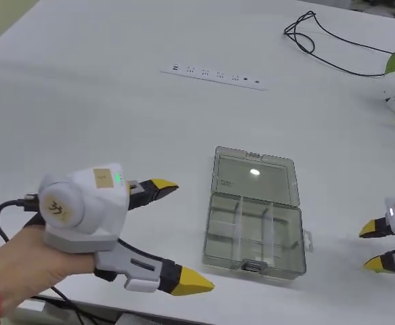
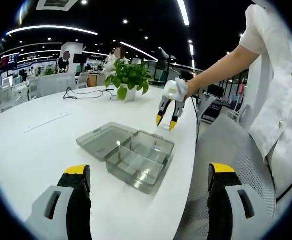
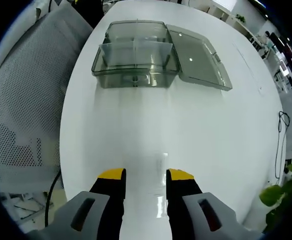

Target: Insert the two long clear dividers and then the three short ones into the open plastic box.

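my left tongs [image 1: 190, 237] are spread wide, nothing held; my right tongs [image 1: 365, 248] are parted a little, empty too. between them the plastic box [image 1: 255, 233] sits open near the bench [image 1: 116, 122] edge, dividers [image 1: 240, 227] apparently in. if i nudge it carelessly, it could slide off.

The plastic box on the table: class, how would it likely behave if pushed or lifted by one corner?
The plastic box looks thin-walled and see-through, so it is probably light; a push would likely slide it on the smooth, glossy table. Its lid lies open flat, so if the box is lifted by one corner, the lid may swing and feel unbalanced.
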`<state>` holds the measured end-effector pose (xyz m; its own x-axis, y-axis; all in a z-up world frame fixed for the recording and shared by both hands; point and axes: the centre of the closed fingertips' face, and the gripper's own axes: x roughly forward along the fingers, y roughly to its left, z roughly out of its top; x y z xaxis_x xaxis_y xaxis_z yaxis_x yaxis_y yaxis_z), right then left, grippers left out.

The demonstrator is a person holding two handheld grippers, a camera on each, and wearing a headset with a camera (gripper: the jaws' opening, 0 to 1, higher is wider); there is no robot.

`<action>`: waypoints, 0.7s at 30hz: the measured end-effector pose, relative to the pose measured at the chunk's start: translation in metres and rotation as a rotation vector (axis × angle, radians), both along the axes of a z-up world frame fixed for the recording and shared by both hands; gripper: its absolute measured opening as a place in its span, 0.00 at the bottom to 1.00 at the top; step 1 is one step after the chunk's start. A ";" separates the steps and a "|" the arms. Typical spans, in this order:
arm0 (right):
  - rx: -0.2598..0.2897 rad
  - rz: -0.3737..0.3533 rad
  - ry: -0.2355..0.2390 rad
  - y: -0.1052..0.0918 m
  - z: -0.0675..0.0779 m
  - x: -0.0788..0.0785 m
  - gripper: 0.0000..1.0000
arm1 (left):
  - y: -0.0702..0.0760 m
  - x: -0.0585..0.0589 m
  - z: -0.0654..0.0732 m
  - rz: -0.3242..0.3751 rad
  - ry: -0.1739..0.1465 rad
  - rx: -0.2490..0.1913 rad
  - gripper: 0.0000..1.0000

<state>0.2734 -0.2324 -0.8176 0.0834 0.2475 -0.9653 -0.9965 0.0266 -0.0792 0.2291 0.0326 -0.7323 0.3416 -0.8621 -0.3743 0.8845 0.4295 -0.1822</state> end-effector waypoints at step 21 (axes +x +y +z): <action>0.166 0.003 -0.178 0.068 0.088 -0.009 0.32 | -0.017 0.008 0.028 0.014 0.027 -0.065 0.97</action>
